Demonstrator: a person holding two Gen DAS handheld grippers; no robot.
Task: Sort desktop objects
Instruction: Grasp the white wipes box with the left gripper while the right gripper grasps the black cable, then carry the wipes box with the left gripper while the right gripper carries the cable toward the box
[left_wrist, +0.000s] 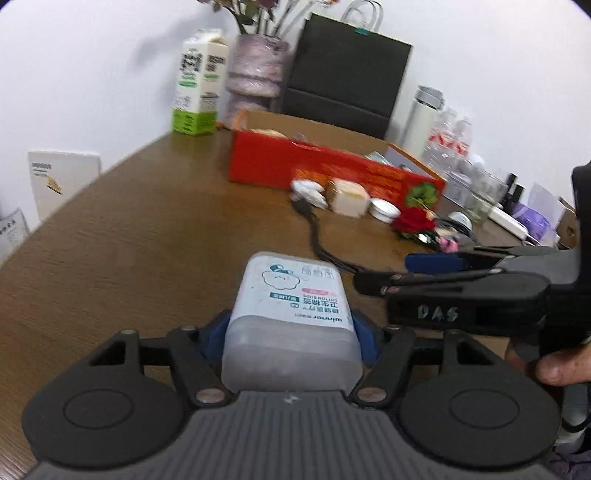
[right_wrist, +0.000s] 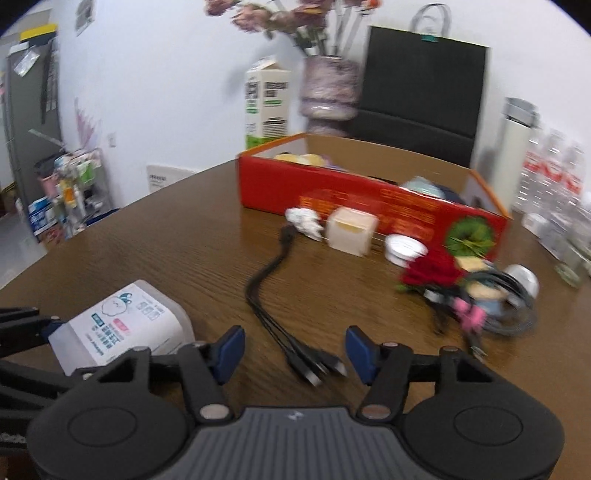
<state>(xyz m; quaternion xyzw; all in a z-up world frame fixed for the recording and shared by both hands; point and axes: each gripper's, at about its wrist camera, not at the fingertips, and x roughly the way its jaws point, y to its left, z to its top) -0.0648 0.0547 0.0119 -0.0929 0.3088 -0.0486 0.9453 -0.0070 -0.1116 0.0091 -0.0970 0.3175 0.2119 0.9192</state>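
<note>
One cotton-bud box (left_wrist: 291, 314) between left claw (left_wrist: 291, 336) pads.

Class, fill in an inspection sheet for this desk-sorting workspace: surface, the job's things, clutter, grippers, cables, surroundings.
Surface: brown wooden table, wood grain visible.
Job's things: cotton bud box between the left gripper's pads; red cardboard box open, partly filled; small beige box, white round tin and red rose in front of it.
Clutter: milk carton, vase of flowers, black paper bag, flask, water bottles.
Grippers: left gripper closed on the cotton bud box; right gripper open around the plug ends.
Cables: black multi-plug cable; coiled dark cable.
Surroundings: white wall, stocked rack.
</note>
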